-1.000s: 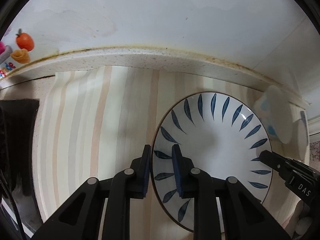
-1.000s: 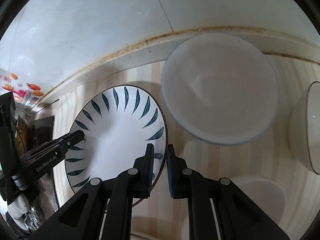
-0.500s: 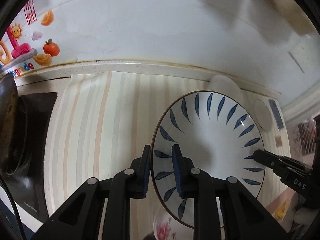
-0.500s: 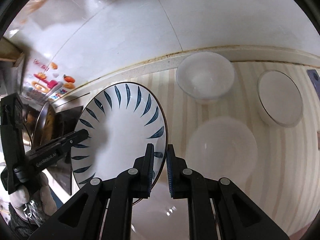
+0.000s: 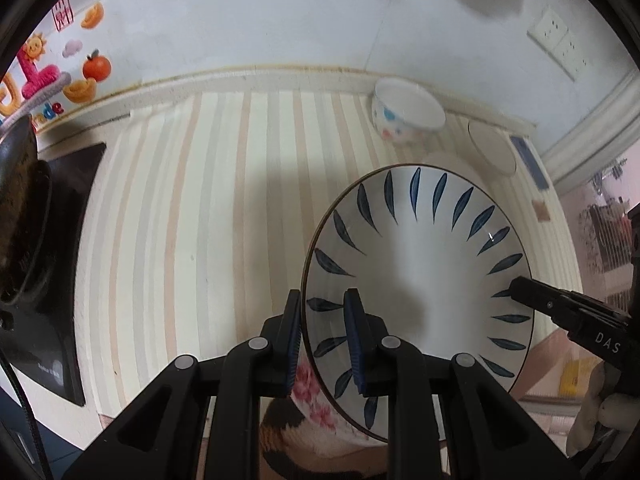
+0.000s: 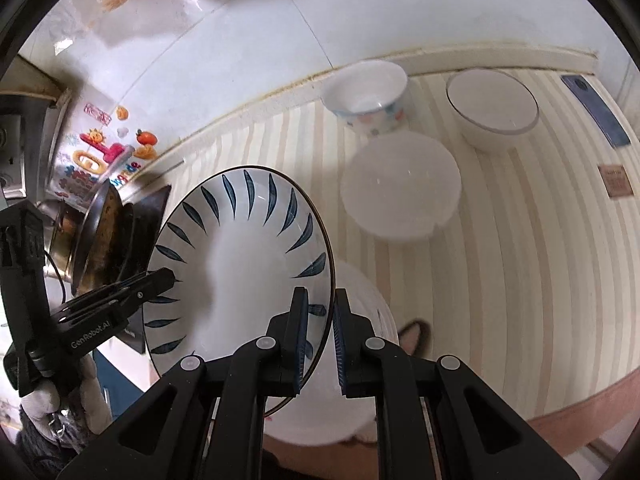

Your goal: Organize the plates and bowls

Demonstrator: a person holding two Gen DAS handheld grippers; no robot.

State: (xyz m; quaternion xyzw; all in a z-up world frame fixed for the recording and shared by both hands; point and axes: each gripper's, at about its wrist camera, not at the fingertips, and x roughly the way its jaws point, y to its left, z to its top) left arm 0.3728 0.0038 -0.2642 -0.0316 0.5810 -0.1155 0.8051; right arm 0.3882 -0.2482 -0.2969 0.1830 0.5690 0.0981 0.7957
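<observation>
Both grippers hold one white plate with blue leaf marks (image 5: pixel 416 280), lifted well above the striped counter mat. My left gripper (image 5: pixel 322 336) is shut on its left rim; my right gripper (image 6: pixel 320 332) is shut on its right rim. The plate also shows in the right wrist view (image 6: pixel 240 264). A floral-sided bowl (image 5: pixel 316 392) lies below the plate, its inside hidden. On the mat farther back sit a white bowl with coloured spots (image 6: pixel 366 96), a plain white bowl (image 6: pixel 400 188) and a grey-rimmed bowl (image 6: pixel 492 108).
A dark stovetop with a pan (image 6: pixel 96 236) lies at the mat's left end. The tiled wall (image 5: pixel 280 20) carries stickers and a socket. The counter's front edge (image 6: pixel 580 400) drops off at lower right. Small dark items (image 6: pixel 596 112) lie at the mat's right end.
Both grippers have raised the plate and pulled it back from the wall. More of the counter, the bowls and the stovetop came into view, and the floral bowl appeared beneath.
</observation>
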